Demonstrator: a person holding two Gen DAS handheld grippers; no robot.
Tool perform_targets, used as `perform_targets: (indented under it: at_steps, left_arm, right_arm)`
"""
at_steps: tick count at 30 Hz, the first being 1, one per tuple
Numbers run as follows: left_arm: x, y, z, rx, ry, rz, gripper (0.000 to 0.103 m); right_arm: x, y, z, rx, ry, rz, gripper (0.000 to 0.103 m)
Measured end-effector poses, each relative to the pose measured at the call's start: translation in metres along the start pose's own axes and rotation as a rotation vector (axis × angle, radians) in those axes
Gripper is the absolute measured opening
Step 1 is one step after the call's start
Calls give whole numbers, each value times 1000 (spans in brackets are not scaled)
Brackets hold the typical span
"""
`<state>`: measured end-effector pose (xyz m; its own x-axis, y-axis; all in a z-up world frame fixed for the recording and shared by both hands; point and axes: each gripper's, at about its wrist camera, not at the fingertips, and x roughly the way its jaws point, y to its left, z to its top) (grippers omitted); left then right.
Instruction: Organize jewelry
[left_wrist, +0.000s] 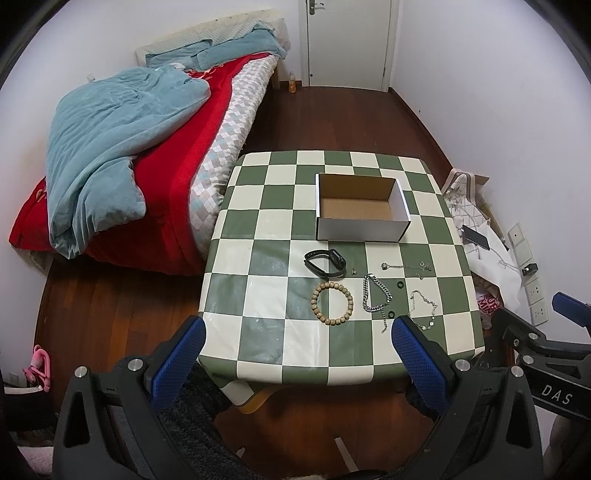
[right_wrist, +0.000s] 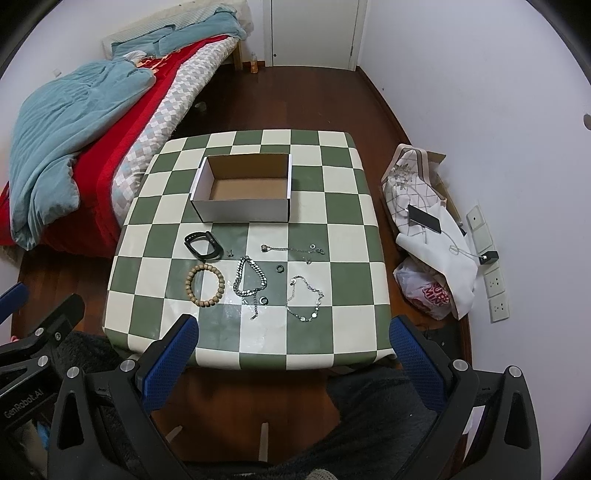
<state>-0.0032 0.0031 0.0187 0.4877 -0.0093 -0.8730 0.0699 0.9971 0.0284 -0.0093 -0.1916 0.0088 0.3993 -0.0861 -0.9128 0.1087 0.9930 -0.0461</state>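
Hovering short of the table's near edge: left gripper (left_wrist: 297, 345) and right gripper (right_wrist: 291, 341), blue fingers (right_wrist: 171, 363) spread wide, holding nothing. Farther out on the checkered table (right_wrist: 347, 236), jewelry lying loose: bead bracelet (right_wrist: 205, 284), thick silver chain (right_wrist: 249, 278) just beside it, thin necklace (right_wrist: 304, 299) to the right, black watch (right_wrist: 203, 246) behind the beads. Beyond these, cardboard box (right_wrist: 242, 212), open, nothing inside. Bed (right_wrist: 92, 122) off to the left.

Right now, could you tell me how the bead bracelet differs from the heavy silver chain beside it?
The bead bracelet is tan and lies as an open round ring; the silver chain is shiny metal links, bunched into an irregular loop with a trailing end. Both rest flat on the checkered table, apart, untouched by either gripper.
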Motion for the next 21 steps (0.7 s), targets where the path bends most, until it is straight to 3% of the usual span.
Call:
perform_targets:
  at_steps: [21]
  left_arm:
    - [-6,1,-1,-1,-12,1,103]
  right_arm:
    - [-3,1,-1,0,-3,0,103]
